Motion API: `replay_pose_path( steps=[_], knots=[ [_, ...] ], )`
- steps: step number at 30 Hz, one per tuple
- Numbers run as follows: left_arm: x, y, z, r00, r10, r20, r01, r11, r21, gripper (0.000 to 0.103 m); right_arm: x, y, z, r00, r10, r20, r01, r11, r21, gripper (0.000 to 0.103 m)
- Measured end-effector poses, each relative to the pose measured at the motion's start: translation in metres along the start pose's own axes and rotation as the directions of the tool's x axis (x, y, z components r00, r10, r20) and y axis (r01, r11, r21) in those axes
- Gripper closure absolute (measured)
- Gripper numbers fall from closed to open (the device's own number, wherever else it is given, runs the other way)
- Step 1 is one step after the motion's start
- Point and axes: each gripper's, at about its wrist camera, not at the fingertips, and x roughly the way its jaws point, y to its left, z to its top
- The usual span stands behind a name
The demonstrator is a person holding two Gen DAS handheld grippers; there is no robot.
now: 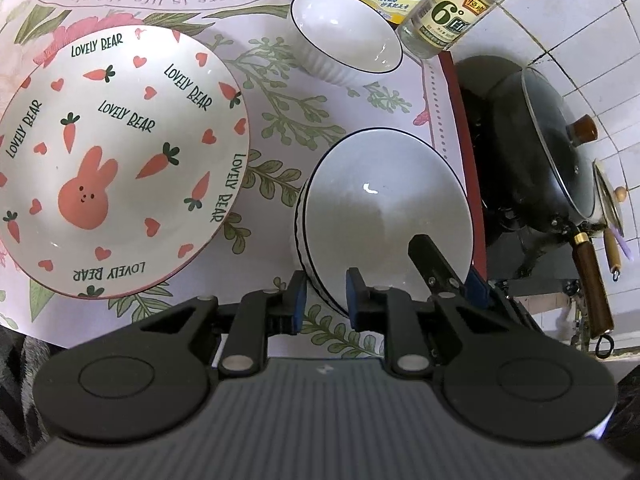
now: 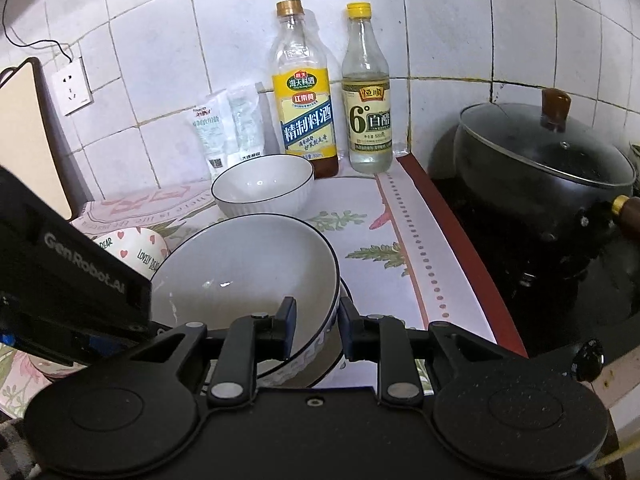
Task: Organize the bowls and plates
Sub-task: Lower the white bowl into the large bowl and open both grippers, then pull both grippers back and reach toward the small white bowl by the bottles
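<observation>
A stack of two white bowls with dark rims point(image 1: 384, 204) stands on the flowered mat; it also shows in the right wrist view point(image 2: 248, 272). My left gripper point(image 1: 323, 303) straddles the stack's near rim, jaws apart on either side of it. My right gripper point(image 2: 318, 328) straddles the rim on the other side, one finger inside the top bowl; its finger point(image 1: 430, 258) shows in the left wrist view. A single ribbed white bowl point(image 1: 344, 38) sits farther back point(image 2: 264, 186). A rabbit-and-carrot plate point(image 1: 116, 160) lies to the left point(image 2: 136, 250).
Two bottles point(image 2: 304, 92) point(image 2: 366, 92) and white packets point(image 2: 228, 128) stand against the tiled wall. A black lidded wok point(image 2: 544, 164) sits on the stove right of the mat's red edge point(image 2: 464, 256). A cutting board point(image 2: 24, 136) leans at left.
</observation>
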Motion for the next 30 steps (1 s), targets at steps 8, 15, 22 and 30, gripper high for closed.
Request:
replay_pose_path(
  steps=[8, 15, 22, 30],
  knots=[
    [-0.003, 0.004, -0.001, 1.000, -0.025, 0.000, 0.025, 0.999, -0.048, 0.083, 0.001, -0.015, -0.002, 0.999, 0.049, 0.022, -0.051, 0.996, 0.071, 0.079],
    [-0.012, 0.004, -0.003, 0.999, -0.027, 0.041, 0.028, 0.999, -0.032, 0.085, 0.005, -0.030, 0.000, 0.995, 0.101, 0.018, -0.103, 0.977, 0.186, 0.083],
    [-0.023, 0.003, -0.005, 0.996, -0.007, 0.093, 0.005, 1.000, 0.027, 0.097, -0.006, -0.017, 0.002, 1.000, 0.023, 0.021, -0.025, 0.997, 0.072, 0.075],
    [-0.023, 0.004, -0.008, 0.995, -0.012, 0.094, 0.009, 0.999, 0.032, 0.097, -0.006, -0.018, -0.003, 1.000, 0.031, 0.004, -0.031, 0.997, 0.063, 0.080]
  ],
)
